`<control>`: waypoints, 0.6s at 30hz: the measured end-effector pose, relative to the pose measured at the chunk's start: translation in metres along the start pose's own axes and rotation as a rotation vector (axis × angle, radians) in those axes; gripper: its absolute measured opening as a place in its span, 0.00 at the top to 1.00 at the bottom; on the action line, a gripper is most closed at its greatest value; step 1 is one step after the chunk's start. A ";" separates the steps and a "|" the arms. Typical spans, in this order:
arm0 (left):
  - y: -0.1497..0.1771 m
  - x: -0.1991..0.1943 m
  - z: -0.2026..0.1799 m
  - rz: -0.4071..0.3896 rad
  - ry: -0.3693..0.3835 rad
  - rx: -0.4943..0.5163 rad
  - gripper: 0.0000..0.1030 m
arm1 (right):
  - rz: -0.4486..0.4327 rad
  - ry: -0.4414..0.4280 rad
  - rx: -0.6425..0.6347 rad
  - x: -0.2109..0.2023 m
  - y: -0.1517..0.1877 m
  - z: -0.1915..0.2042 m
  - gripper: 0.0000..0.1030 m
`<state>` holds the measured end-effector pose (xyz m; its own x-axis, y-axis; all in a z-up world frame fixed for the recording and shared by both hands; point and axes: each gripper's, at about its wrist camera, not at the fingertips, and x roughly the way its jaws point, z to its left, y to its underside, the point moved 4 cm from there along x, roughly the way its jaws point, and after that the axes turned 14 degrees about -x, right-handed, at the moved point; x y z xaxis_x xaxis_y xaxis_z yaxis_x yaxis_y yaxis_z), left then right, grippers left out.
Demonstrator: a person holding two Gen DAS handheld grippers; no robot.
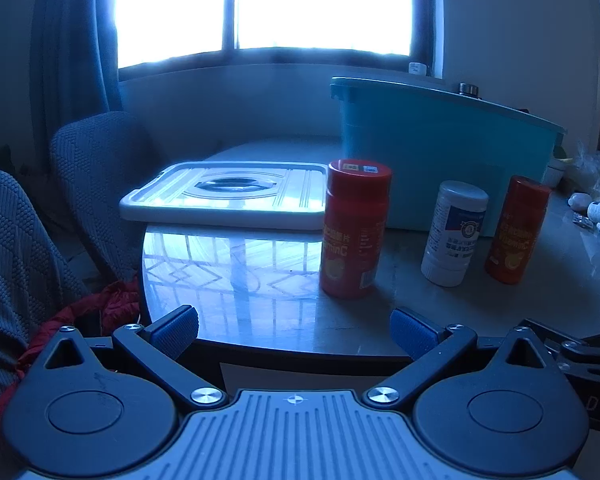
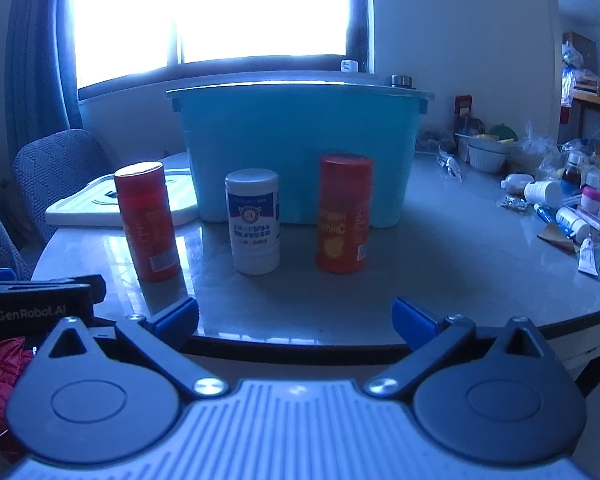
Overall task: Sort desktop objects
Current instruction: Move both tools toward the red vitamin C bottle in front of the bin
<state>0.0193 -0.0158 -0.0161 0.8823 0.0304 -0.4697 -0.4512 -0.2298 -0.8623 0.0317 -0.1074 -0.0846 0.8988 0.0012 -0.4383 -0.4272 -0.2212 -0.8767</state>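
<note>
Three bottles stand in a row on the round table in front of a teal bin (image 2: 300,148): a red vitamin C bottle on the left (image 1: 354,230) (image 2: 147,222), a white bottle in the middle (image 1: 454,234) (image 2: 254,222), and a second red vitamin C bottle on the right (image 1: 516,230) (image 2: 343,214). The teal bin also shows in the left wrist view (image 1: 440,144). My left gripper (image 1: 294,334) is open and empty at the table's near edge, short of the left red bottle. My right gripper (image 2: 296,320) is open and empty at the near edge, facing the white and right red bottles.
The bin's white lid (image 1: 228,196) (image 2: 84,208) lies flat at the table's left. Several small bottles, packets and bowls (image 2: 560,200) clutter the right side. Grey chairs (image 1: 92,172) stand to the left; red cloth (image 1: 80,316) lies below the table edge.
</note>
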 end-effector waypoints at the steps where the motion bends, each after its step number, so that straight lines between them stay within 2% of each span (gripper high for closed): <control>1: 0.000 0.000 -0.001 -0.001 0.005 0.001 0.00 | 0.000 -0.003 0.006 0.001 0.000 -0.001 0.00; 5: -0.002 0.001 -0.002 -0.012 0.009 0.001 0.00 | -0.025 0.023 0.008 0.001 0.000 -0.003 0.00; 10: -0.006 0.014 -0.006 0.001 0.009 -0.029 0.00 | -0.074 0.047 -0.079 0.001 0.002 -0.004 0.00; 18: -0.010 0.026 -0.014 -0.026 0.018 -0.022 0.00 | -0.069 0.062 -0.071 0.010 0.000 -0.012 0.00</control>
<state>0.0486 -0.0261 -0.0174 0.8959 0.0186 -0.4438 -0.4255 -0.2504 -0.8696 0.0418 -0.1192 -0.0861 0.9311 -0.0414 -0.3623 -0.3581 -0.2916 -0.8870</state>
